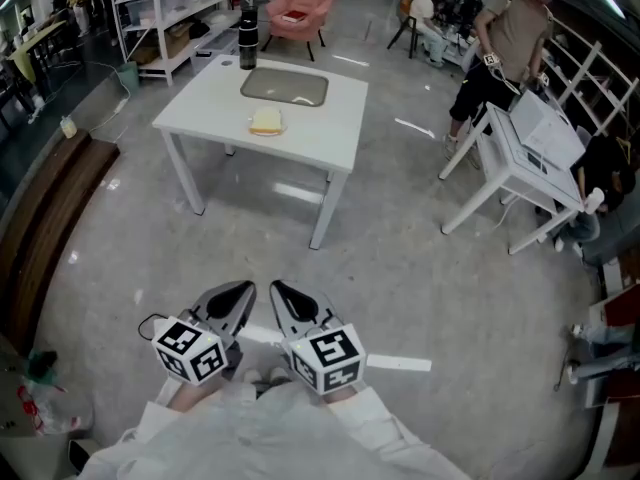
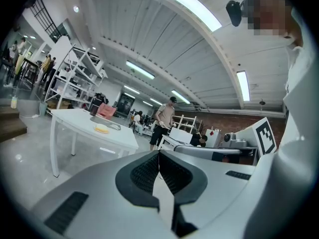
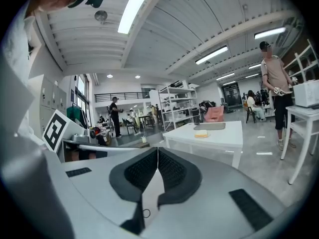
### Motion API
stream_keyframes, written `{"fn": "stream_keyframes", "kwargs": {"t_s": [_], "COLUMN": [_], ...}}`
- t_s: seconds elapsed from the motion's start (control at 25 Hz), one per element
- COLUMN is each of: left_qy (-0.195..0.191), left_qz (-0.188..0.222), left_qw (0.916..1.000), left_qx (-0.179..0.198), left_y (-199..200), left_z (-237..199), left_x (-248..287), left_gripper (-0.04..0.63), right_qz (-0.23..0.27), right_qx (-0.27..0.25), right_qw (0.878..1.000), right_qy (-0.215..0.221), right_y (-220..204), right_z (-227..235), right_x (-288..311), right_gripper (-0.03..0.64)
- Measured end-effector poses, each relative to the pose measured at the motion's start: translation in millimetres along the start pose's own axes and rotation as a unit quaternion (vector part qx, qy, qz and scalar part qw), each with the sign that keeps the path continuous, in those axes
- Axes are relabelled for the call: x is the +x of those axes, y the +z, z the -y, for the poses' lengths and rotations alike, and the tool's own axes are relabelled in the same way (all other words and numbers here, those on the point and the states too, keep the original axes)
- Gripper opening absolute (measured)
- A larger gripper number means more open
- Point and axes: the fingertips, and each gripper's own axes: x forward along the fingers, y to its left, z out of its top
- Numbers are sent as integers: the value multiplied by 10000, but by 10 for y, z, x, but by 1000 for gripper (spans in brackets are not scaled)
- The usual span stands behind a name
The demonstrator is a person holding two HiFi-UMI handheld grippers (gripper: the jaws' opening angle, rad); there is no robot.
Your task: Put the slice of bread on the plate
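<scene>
Your left gripper (image 1: 232,300) and right gripper (image 1: 288,302) are both pinched closed on nothing, down by your body and well apart from the table (image 1: 322,133). The slice of bread (image 1: 266,120) sits by the table's near edge. It's too small to tell if the plate's under it, so I'd guess you haven't started.

Table (image 1: 335,133) stands ahead. On it: tray (image 1: 284,87) by far edge, ctr; bottle (image 1: 248,38) at far-left corner; bread slice (image 1: 266,120) just before tray. L gripper (image 1: 238,290) & R gripper (image 1: 283,290) side by side, well short of near edge.
</scene>
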Motion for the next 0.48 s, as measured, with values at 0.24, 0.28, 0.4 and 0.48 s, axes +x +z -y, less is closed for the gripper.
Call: {"fn": "stream_keyframes", "kwargs": {"t_s": [0.24,0.28,0.4,0.48], "left_qy": [172,198,240,240], "left_qz": [40,6,-107,-160], "left_qw": [9996,9995,9992,9993], "left_qx": [-213,-249,-297,-229], "left_y": [-166,-204,-263,-255], "left_z": [-27,-32,-78,-127], "left_x": [149,168,245,334], "left_gripper": [9,9,9,9], "right_qz": [-64,-96,-191,-198], "right_qx": [67,75,120,134], "right_qw": [10000,9999,9997,9997], "right_qy": [12,25,94,110], "right_y": [-114,-142,-216,-208], "right_z": [243,262,315,388], "right_x": [-44,-52,-30,25], "right_gripper": [15,15,15,15]}}
